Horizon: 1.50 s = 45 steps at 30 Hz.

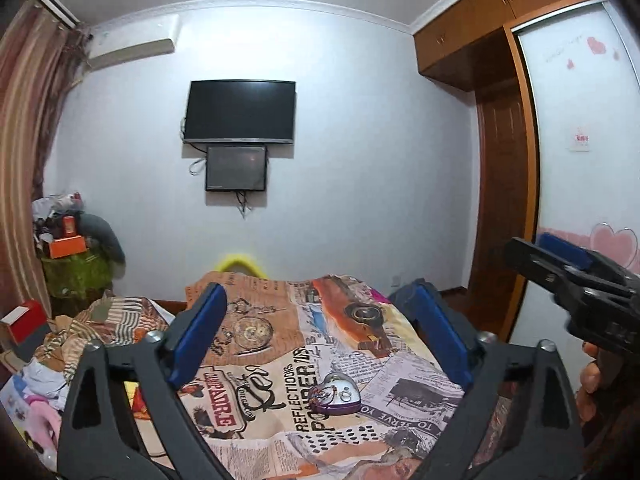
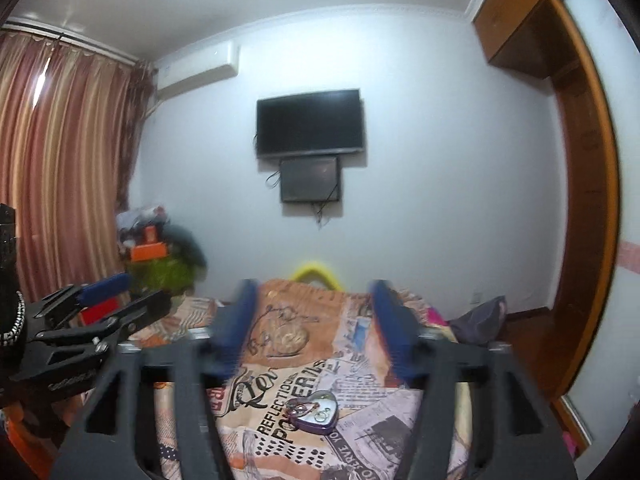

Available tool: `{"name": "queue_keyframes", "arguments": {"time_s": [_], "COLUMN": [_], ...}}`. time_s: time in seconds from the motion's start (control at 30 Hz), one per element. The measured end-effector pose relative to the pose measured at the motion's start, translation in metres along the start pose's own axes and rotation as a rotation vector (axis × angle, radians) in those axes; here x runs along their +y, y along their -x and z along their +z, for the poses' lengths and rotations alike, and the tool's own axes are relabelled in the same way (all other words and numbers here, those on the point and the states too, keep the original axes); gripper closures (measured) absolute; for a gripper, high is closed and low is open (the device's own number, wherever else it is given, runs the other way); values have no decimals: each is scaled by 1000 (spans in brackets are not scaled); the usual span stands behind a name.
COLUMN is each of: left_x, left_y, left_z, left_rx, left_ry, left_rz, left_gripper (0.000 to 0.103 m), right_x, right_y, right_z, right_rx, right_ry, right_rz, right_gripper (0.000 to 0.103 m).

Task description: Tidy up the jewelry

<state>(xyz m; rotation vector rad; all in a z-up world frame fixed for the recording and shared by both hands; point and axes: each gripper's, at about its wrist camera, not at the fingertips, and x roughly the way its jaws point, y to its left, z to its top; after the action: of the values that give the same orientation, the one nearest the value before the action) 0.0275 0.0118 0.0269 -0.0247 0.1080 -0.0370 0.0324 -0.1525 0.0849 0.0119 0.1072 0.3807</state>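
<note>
I see the heart-shaped tin [image 1: 335, 394] lying open on the bed [image 1: 280, 360], rings inside, on a newspaper-print cover. Both my grippers — left gripper [image 1: 320, 336], right gripper [image 2: 316, 328] — hang above it, jaws wide and empty. Beyond: a wall-mounted TV [image 1: 240, 112], striped curtains [image 2: 60, 168], a wooden wardrobe [image 1: 504, 160].

Home bedroom, bed [image 1: 320, 344] under a newspaper-print cover, television [image 1: 240, 112] hung on the wall beyond it, curtains [image 2: 60, 168] left, wooden wardrobe [image 1: 500, 120] right of it.
</note>
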Motion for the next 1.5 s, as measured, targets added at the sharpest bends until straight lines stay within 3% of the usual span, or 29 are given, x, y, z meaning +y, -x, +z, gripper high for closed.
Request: {"name": "queue_keyframes", "arguments": {"time_s": [0.03, 0.13, 0.33, 1.5], "left_x": [-1, -2, 0, -3], "left_y": [3, 9, 21, 7], "left_z": [-2, -5, -9, -17], "left_rx": [-1, 2, 9, 54], "left_ry": [-5, -15, -4, 12], "left_rz": [15, 29, 32, 25], "left_gripper": [7, 7, 6, 4], "right_x": [2, 8, 11, -1], "right_y": [2, 11, 16, 32], "right_z": [-1, -2, -2, -13], "right_rx": [-13, -40, -43, 13], "right_ry": [-2, -1, 18, -8], "right_rz": [-12, -52, -93, -83], "right_gripper": [16, 0, 0, 0]}}
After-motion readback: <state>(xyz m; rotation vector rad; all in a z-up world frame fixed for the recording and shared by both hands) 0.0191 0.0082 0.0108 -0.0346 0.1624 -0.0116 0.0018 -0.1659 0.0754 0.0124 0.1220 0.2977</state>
